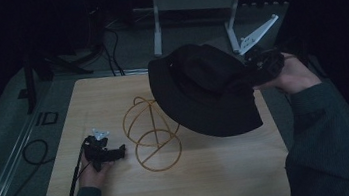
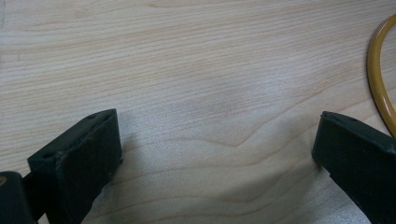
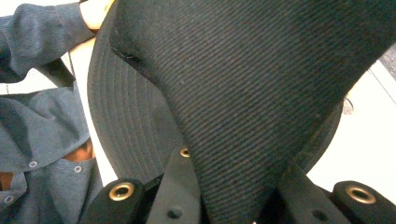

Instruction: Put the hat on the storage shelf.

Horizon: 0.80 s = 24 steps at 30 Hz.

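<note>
Wooden table (image 1: 208, 184) with a yellow wire stand (image 1: 151, 133).
Right gripper (image 1: 259, 65) pinches the black hat (image 1: 202, 92) above it; left gripper (image 1: 119, 152) rests wide apart, holding nothing.

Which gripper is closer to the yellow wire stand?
The left. The left gripper lies on the table right beside the wire stand, jaws open. The right gripper is up higher, holding the black hat.
</note>
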{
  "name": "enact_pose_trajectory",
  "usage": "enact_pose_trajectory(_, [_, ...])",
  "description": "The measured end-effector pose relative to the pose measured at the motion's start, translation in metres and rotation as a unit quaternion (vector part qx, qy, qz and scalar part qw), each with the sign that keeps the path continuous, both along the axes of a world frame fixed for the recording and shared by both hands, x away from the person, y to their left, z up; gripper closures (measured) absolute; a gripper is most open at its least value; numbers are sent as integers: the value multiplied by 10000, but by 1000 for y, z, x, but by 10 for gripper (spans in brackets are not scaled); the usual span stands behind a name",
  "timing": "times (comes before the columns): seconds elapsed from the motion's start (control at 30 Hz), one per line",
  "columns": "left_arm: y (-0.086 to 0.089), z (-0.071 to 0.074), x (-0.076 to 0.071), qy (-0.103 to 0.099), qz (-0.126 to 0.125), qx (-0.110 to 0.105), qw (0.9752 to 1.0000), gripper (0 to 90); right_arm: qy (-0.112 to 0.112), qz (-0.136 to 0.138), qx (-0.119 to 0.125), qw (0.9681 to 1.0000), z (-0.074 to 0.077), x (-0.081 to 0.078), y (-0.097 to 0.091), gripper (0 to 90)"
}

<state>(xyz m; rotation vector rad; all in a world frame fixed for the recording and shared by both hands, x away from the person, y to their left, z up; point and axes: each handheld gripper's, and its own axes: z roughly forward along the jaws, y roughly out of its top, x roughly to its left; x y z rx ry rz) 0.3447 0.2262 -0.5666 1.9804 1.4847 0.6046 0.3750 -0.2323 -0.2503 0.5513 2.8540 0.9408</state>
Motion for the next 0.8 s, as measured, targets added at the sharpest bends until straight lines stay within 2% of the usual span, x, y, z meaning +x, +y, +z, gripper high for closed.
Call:
enact_pose_trajectory(0.23, [0, 0, 0, 4, 1, 1, 10000, 15, 3, 66, 62, 10000, -1, 0, 3, 865])
enact_pose_trajectory(0.8, [0, 0, 0, -3, 6, -4, 10000, 16, 48, 356, 11, 9994, -4, 2, 30, 865])
